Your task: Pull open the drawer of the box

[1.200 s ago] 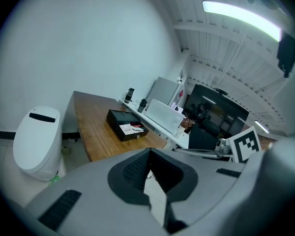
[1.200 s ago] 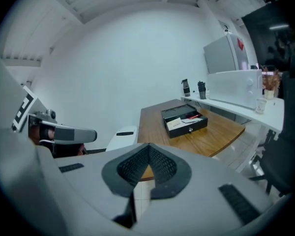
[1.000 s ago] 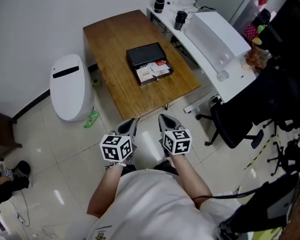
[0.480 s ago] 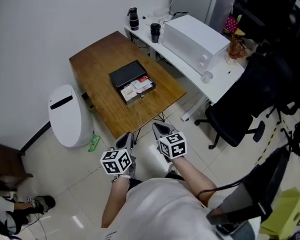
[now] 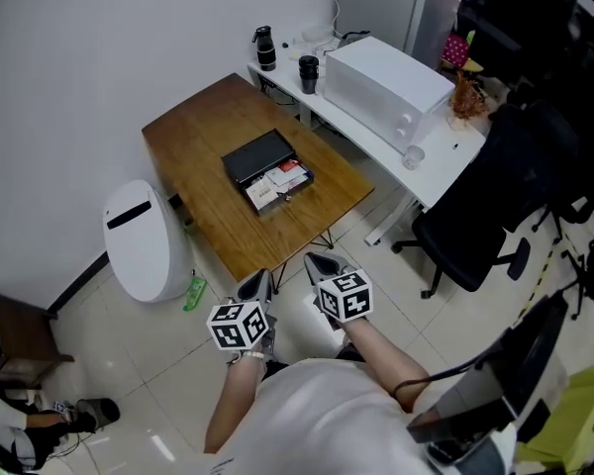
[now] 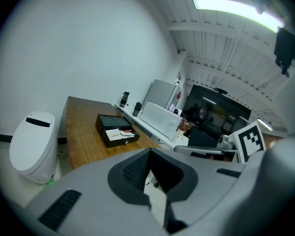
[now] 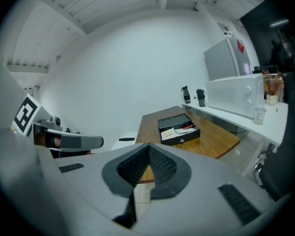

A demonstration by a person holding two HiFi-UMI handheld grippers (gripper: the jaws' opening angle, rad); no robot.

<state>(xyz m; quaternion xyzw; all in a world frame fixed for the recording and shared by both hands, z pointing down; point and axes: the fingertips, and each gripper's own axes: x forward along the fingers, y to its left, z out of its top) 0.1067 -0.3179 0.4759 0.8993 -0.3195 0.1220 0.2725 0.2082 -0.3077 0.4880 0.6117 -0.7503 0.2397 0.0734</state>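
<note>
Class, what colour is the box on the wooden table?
The box is black; head view.

Bright, even indoor light, glaring ceiling strip light (image 6: 233,10), dark fisheye corners

The black rectangular box (image 5: 259,153) lies near the middle of the brown wooden table (image 5: 193,146). Its drawer (image 5: 277,188) stands out on the side nearer the person, with paper cards (image 5: 265,196) lying in it. Left of the table, just beside its edge, the white rounded plastic bin (image 5: 139,240) stands on the pale tiled floor (image 5: 109,364). Right of the table runs the long white desk (image 5: 450,151). It bears the white box-shaped appliance (image 5: 386,85), with the tall dark flask (image 5: 265,47) and the dark cylindrical cup (image 5: 308,72) at its far end and the small clear cup (image 5: 412,156) nearer. The black office chair (image 5: 475,236) stands before the desk. The left gripper (image 5: 260,277) and right gripper (image 5: 315,259) sit side by side over the floor, before the table's near edge, well apart from the box.
</note>
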